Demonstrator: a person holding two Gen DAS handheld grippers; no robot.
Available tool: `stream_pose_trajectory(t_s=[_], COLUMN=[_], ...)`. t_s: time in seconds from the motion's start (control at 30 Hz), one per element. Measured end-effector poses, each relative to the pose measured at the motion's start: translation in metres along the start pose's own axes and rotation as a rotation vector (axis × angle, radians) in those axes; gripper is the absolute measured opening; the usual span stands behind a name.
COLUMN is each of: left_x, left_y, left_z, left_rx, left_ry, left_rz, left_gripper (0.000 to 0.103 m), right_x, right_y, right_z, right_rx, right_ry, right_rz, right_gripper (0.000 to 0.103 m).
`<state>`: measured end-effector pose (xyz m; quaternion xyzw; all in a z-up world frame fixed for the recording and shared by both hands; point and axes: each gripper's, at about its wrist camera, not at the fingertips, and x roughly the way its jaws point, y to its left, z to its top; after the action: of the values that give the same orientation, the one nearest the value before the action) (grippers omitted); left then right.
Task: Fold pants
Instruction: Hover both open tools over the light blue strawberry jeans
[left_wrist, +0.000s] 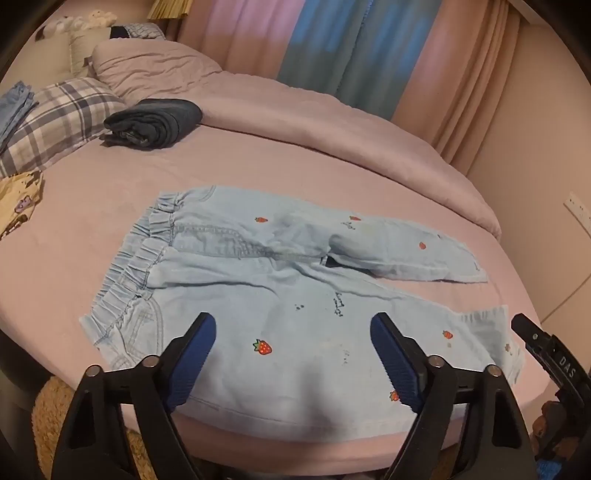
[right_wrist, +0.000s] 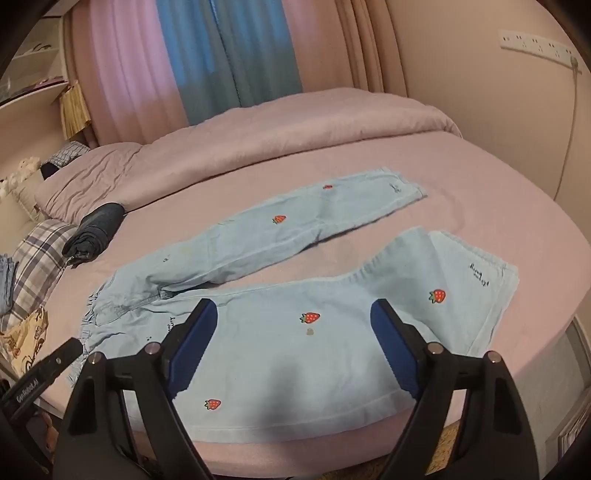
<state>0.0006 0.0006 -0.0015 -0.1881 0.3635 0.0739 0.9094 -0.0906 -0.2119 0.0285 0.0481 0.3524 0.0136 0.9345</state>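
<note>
Light blue pants (left_wrist: 266, 280) with red strawberry prints lie spread flat on the pink bed, waistband to the left and both legs splayed to the right. They also show in the right wrist view (right_wrist: 295, 295). My left gripper (left_wrist: 293, 332) is open and empty, hovering over the near leg close to the waistband. My right gripper (right_wrist: 293, 321) is open and empty, hovering over the near leg toward its cuff. The right gripper's edge shows in the left wrist view (left_wrist: 543, 347). The left gripper's edge shows in the right wrist view (right_wrist: 48, 369).
A folded dark garment (left_wrist: 155, 123) lies on the bed (left_wrist: 258, 166) behind the pants. A plaid pillow (left_wrist: 55, 118) and a yellow printed cloth (left_wrist: 18, 203) lie at the left. A pink duvet (left_wrist: 314, 118) is bunched along the far side. The bed's front edge is just below the grippers.
</note>
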Motion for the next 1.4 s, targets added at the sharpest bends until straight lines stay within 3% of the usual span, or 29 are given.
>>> stream_pose_trajectory(t_s=[0.43,1.4], left_x=[0.013,0.023], left_y=[0.013,0.018], left_z=[-0.004,-0.008], left_rx=[-0.036,-0.075], left_ry=[0.047,0.115], left_rz=[0.000,-0.002], left_gripper=[0.081,0.076], right_x=[0.016,0.020], right_y=[-0.007,-0.029], right_z=[-0.001,0.000], right_rx=[0.034,0.071], right_ry=[0.049,0.051], right_rz=[-0.020,-0.079], right_gripper=[0.082,0.082])
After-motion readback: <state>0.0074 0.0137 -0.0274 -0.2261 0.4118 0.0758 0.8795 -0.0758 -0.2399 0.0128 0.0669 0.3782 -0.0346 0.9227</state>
